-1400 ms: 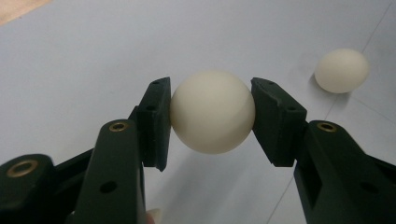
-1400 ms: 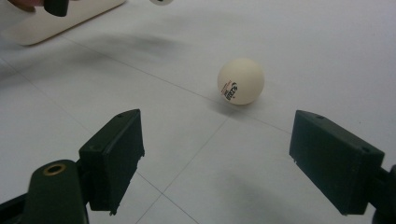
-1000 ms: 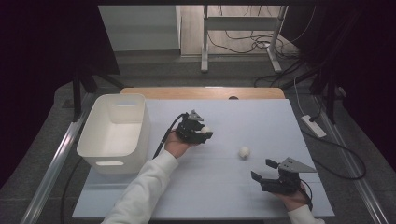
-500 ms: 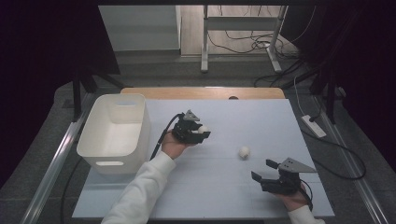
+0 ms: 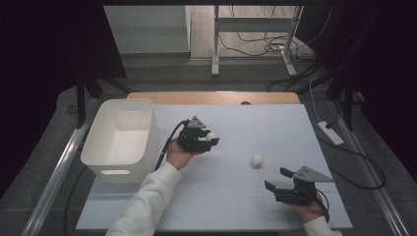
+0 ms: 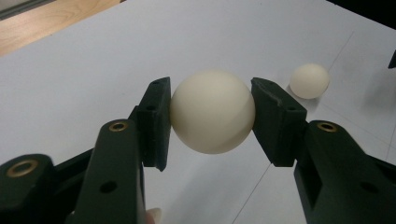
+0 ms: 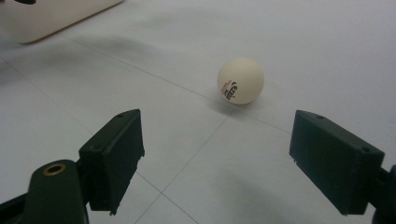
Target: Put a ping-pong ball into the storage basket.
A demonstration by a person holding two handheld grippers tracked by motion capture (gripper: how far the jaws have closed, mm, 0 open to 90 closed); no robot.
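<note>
My left gripper [image 5: 210, 137] [image 6: 212, 114] is shut on a cream ping-pong ball [image 5: 212, 135] [image 6: 212, 111], held above the middle of the white table sheet with both pads pressed against its sides. A second cream ball [image 5: 256, 160] [image 6: 308, 80] [image 7: 240, 80], with small printed lettering, rests on the sheet to the right of that gripper. At the front right my right gripper [image 5: 278, 179] [image 7: 224, 163] stands open near the sheet, jaws wide apart and pointing toward the loose ball, which lies a short way beyond its fingertips.
A white plastic bin [image 5: 120, 137] [image 7: 51, 18] stands on the left part of the table, just left of my left hand. A wooden strip [image 5: 211, 97] edges the table's far side. A power strip [image 5: 330, 132] and cables lie on the floor to the right.
The left hand has drifted slightly left and toward the front with the ball in its jaws. The right gripper and the loose ball have not moved.
</note>
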